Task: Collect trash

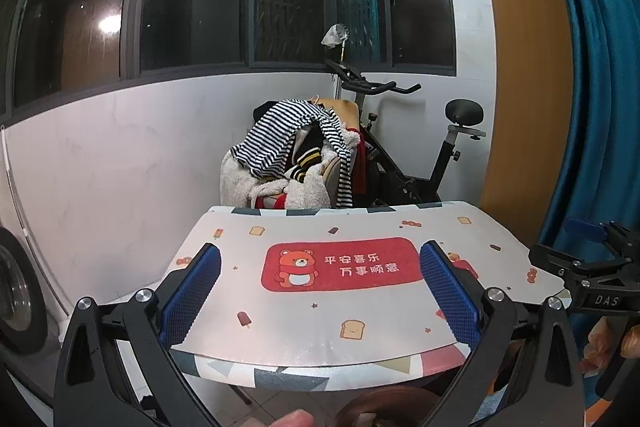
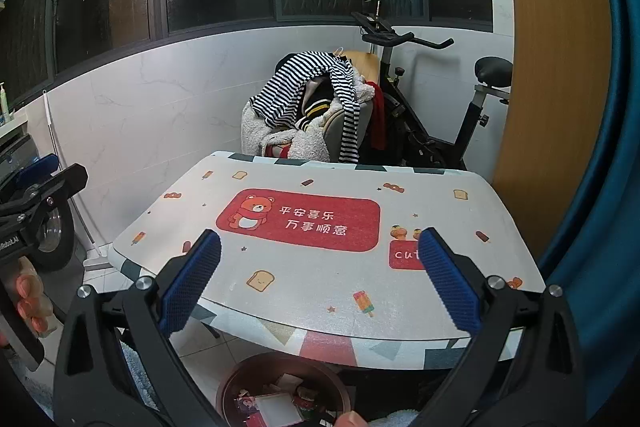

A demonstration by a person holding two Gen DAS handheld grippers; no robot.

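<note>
A round brown bin [image 2: 240,383] stands on the floor below the table's near edge, with wrappers and paper [image 2: 276,405] inside; its rim also shows in the left wrist view [image 1: 380,401]. My left gripper [image 1: 320,287] is open and empty, held above the near edge of the table [image 1: 320,339]. My right gripper [image 2: 320,271] is open and empty, held above the near edge of the same table [image 2: 320,311]. Each gripper shows at the side of the other's view: the right one [image 1: 584,267] and the left one [image 2: 36,195]. I see no trash on the table's cartoon-printed mat.
Behind the table stands a chair piled with clothes [image 2: 312,111] and an exercise bike [image 2: 432,99]. A white wall and dark windows run behind. A blue curtain [image 2: 600,147] hangs at the right. A washing machine [image 2: 44,227] sits at the left.
</note>
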